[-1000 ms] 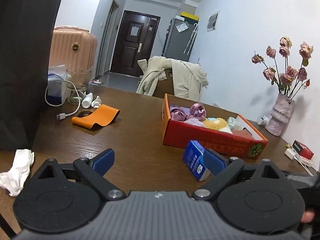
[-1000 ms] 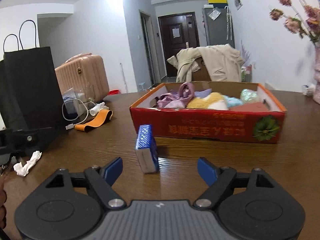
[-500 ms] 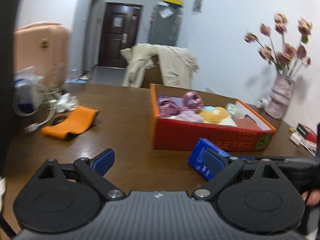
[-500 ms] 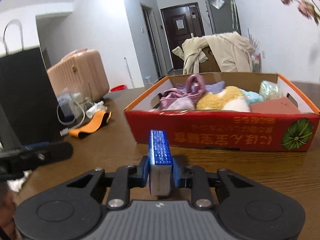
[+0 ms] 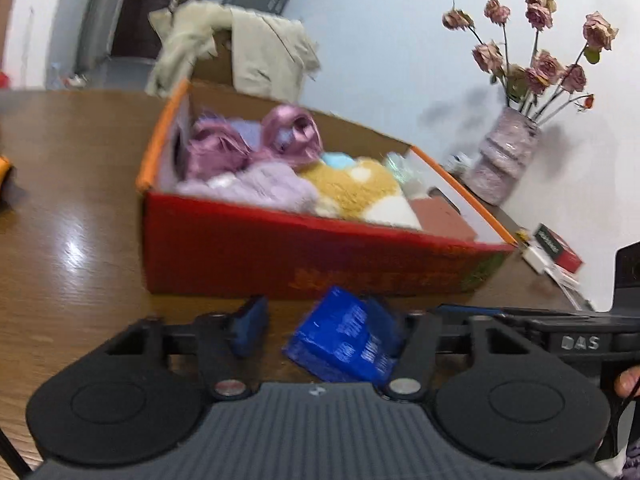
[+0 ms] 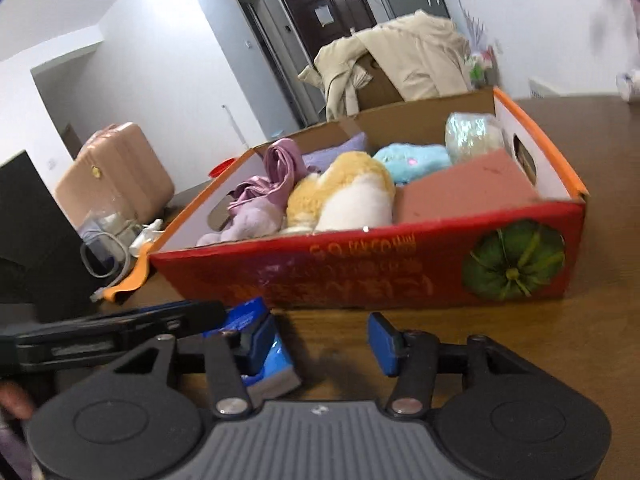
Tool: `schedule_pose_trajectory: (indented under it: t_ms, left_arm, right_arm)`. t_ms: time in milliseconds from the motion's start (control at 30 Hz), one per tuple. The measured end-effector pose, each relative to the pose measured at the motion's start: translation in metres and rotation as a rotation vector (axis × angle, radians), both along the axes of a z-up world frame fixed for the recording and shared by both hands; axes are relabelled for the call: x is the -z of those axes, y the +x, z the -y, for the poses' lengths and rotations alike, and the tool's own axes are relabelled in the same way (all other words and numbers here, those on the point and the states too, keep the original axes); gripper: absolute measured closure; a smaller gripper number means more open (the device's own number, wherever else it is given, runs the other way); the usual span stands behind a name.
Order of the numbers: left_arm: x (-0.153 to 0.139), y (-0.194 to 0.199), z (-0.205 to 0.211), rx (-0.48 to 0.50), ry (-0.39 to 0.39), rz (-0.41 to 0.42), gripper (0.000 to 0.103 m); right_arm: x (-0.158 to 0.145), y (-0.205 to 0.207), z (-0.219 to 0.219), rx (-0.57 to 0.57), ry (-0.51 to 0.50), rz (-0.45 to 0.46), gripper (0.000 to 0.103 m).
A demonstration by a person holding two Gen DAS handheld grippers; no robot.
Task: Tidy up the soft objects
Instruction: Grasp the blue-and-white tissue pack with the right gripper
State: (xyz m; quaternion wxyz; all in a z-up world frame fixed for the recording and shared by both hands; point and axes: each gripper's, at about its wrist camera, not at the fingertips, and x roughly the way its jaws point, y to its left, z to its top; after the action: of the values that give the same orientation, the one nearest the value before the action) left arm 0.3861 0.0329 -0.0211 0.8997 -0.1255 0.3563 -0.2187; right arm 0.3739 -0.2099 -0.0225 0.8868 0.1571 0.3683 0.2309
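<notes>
We read only "DAS" on the right gripper [image 6: 326, 342], fingers spread, the left gripper [image 5: 320, 322] likewise spread about the blue packet [image 5: 346, 340] before the red box [image 6: 360, 272].

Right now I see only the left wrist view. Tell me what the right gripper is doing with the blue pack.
Observer: The right gripper is open. The blue pack sits at its left side, not clamped.
Operator: Report what lies left of the red box.
Observer: An orange band lies at its left corner, beside a white cable.
Operator: Check the box's right wall.
Observer: It has an oval hand hole cut through it.
</notes>
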Motion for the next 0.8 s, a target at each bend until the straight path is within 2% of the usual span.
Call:
schedule_pose_trajectory:
  t_ms: [100, 167, 233, 300, 400, 500, 600, 800]
  left_arm:
    - [0.004, -0.002, -0.002, 0.005, -0.023, -0.001, 0.065]
    - [0.004, -0.003, -0.006, -0.012, -0.040, -0.008, 0.070]
    - [0.005, -0.004, -0.007, -0.025, -0.048, -0.015, 0.071]
    - [0.004, -0.005, -0.007, -0.039, -0.055, -0.022, 0.072]
    - [0.001, -0.009, -0.007, -0.033, -0.062, -0.045, 0.072]
    - [0.001, -0.011, -0.004, 0.076, -0.077, -0.074, 0.065]
    - [0.003, -0.013, -0.001, 0.063, -0.061, -0.059, 0.064]
    - [0.005, -0.012, -0.006, 0.005, -0.078, -0.049, 0.066]
  right_arm:
    - [0.001, -0.001, -0.002, -0.051, 0.001, -0.068, 0.059]
    - [0.002, -0.005, -0.006, -0.089, 0.023, -0.088, 0.060]
    - [0.002, -0.008, -0.010, -0.100, 0.031, -0.085, 0.062]
    - [0.003, -0.009, -0.010, -0.128, 0.093, -0.083, 0.062]
    - [0.009, -0.008, -0.011, -0.083, 0.108, -0.065, 0.064]
    - [0.013, -0.007, -0.003, 0.010, 0.096, -0.048, 0.074]
    - [0.013, -0.006, 0.002, 0.040, 0.106, -0.034, 0.081]
    - [0.012, -0.009, -0.007, 0.026, 0.047, 0.007, 0.077]
